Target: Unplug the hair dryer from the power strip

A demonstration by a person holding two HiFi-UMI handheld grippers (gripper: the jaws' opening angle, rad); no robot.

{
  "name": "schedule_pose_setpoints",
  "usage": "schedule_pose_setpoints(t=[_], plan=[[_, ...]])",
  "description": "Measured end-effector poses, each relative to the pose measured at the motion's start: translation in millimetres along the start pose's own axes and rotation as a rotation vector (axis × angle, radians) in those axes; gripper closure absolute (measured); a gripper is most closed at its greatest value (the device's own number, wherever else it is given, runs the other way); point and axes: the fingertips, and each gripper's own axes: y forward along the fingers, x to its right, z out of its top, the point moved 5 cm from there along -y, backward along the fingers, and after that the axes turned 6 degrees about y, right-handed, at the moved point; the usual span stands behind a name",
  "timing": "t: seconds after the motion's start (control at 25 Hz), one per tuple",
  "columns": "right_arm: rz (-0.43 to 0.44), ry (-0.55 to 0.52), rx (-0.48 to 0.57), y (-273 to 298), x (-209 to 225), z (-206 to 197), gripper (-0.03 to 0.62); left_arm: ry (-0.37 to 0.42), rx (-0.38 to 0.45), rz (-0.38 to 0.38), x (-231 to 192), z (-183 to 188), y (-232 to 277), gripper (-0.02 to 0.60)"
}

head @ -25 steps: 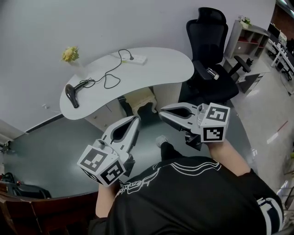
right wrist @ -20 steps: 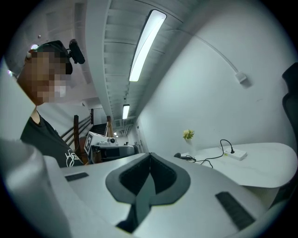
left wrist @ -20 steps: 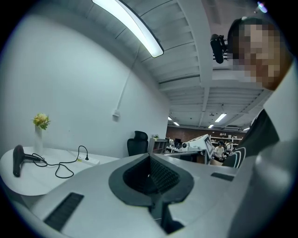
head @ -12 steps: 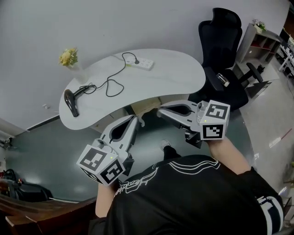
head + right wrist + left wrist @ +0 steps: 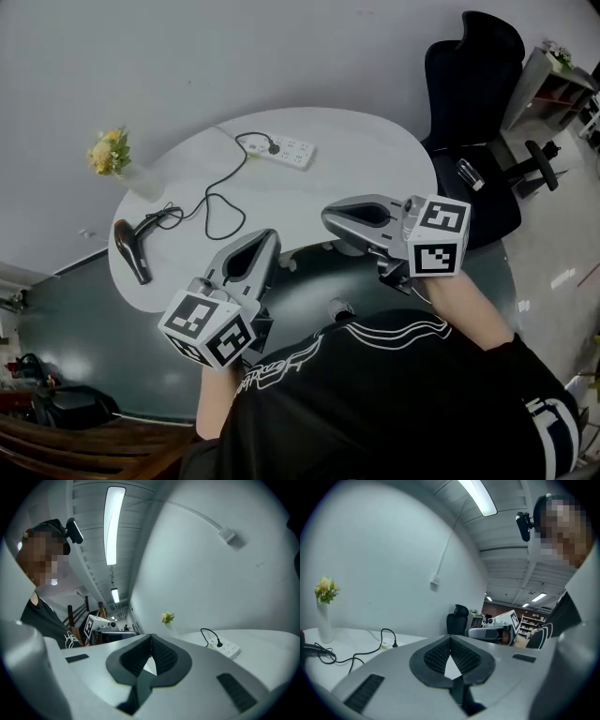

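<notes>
Head view has the white table (image 5: pixel 375 169) filling most of the middle, bean-shaped and up against the far wall. A black chair (image 5: pixel 473 66) sits off its right end. Closer in, the left gripper (image 5: pixel 266 236) and right gripper (image 5: pixel 328 217) are at the table's near edge, side by side but apart, tips aimed toward the far side. Both gripper views show the pads pressed together with nothing pinched between them.

The dryer (image 5: pixel 129 251) lies flat on the table's left end, well apart from both grippers. The strip (image 5: pixel 292 151) is on the far side near the wall, and the yellow flowers (image 5: pixel 108 150) stand at the far left. A black cord (image 5: pixel 211 197) loops from the dryer over to the strip. Its plug (image 5: pixel 274 146) is seated in the strip's left end, so not unplugged yet.
</notes>
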Motion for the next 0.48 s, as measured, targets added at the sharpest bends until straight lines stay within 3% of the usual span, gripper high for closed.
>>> schedule_pose_setpoints(t=[0.16, 0.48], plan=[[-0.010, 0.002, 0.002, 4.6, 43.9, 24.8, 0.597, -0.004, -0.017, -0.006, -28.2, 10.1, 42.6, 0.578], [-0.040, -0.004, -0.007, 2.9, 85.2, 38.0, 0.597, -0.015, -0.019, 0.014, -57.8, 9.4, 75.0, 0.578]])
